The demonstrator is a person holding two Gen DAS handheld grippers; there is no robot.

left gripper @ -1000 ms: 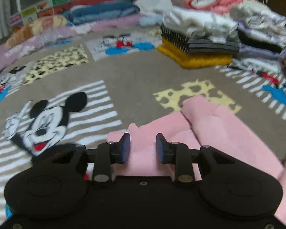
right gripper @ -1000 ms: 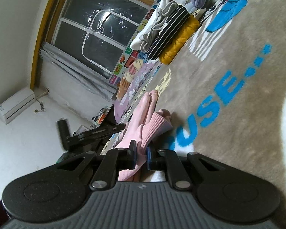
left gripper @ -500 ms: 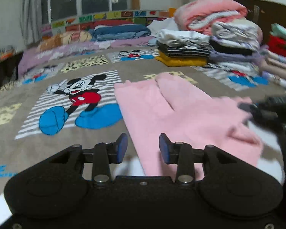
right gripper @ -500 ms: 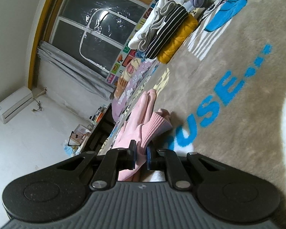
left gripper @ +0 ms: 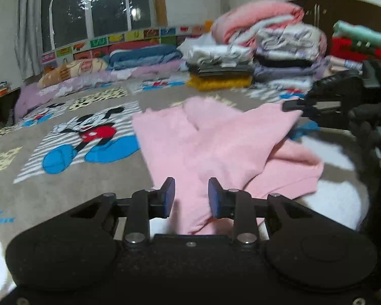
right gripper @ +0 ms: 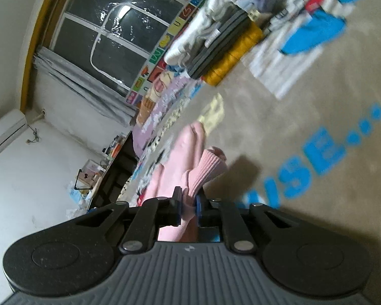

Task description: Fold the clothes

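A: Where is the pink garment (left gripper: 216, 139)?

B: It lies spread on the cartoon-print blanket (left gripper: 63, 178) of the bed, in the middle of the left wrist view, running from about six o'clock up toward twelve. One part is lifted off the blanket toward three o'clock.

A: What lifts it?

B: The right hand-held gripper (right gripper: 188, 204). In its own view the two fingers are pressed onto a ribbed pink cuff, with fabric bunched between them. In the left view it shows at three o'clock, dark and blurred, held by a black-gloved hand (left gripper: 368, 124).

A: And the left hand-held gripper (left gripper: 191, 197)?

B: Its fingers stand apart with nothing between them, just above the near edge of the garment at six o'clock. I cannot tell whether they touch the cloth.

A: Anything else nearby?

B: A stack of folded clothes (left gripper: 254, 58) sits at one o'clock, well apart from the garment, with a mustard-yellow piece (left gripper: 218, 82) at the bottom. A window (left gripper: 96, 7) is at eleven o'clock.
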